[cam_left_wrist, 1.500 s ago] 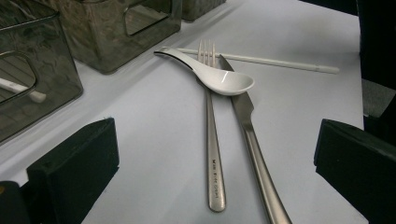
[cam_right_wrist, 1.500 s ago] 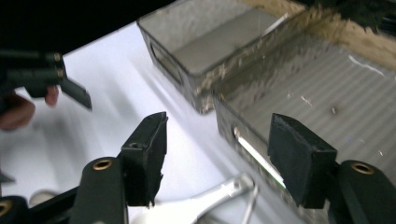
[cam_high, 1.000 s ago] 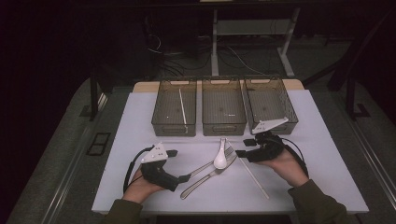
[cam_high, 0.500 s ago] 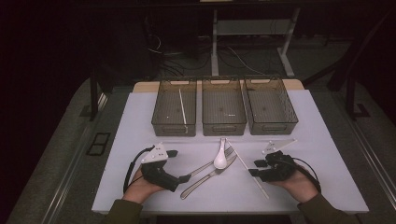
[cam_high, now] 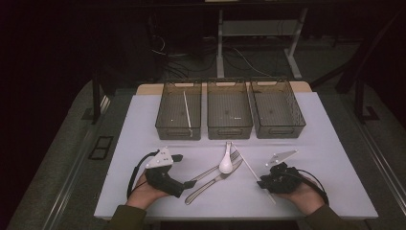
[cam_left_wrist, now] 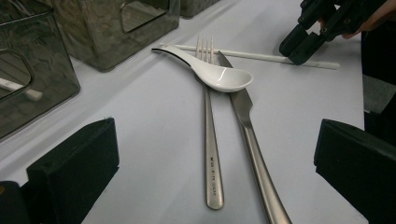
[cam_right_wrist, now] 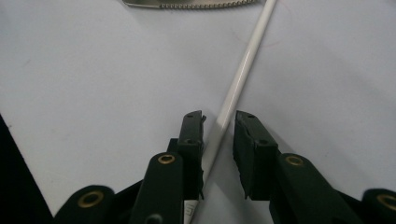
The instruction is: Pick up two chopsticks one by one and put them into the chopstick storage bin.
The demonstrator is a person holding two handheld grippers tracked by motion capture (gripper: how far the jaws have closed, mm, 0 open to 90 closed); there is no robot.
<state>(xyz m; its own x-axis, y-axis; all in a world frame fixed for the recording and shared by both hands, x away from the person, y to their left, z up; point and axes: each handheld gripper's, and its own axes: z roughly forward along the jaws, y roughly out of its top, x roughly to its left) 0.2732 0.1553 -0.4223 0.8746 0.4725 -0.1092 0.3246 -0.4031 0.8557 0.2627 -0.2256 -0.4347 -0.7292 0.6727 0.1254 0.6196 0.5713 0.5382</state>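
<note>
the fork (cam_left_wrist: 208,140) handle carries a small stamped line of letters near its end, too small to make out.

Three bins (cam_high: 230,112) stood behind a spoon (cam_high: 225,164), which lay across a fork (cam_high: 215,168) and knife (cam_high: 213,182); a chopstick (cam_high: 249,168), apparently, lay right of them.

- Three clear bins (cam_high: 230,117) are set side by side along the far edge of the white table (cam_high: 330,158).
- A white stick (cam_high: 187,109) is seen lying inside the left bin (cam_high: 178,115).
- A white soup spoon (cam_left_wrist: 205,70) is laid across a steel fork (cam_left_wrist: 210,140) and a steel knife (cam_left_wrist: 254,144) at the table's middle.
- Cables (cam_high: 239,57) are seen on the dark floor beyond the table, by a white desk frame (cam_high: 220,43).
</note>
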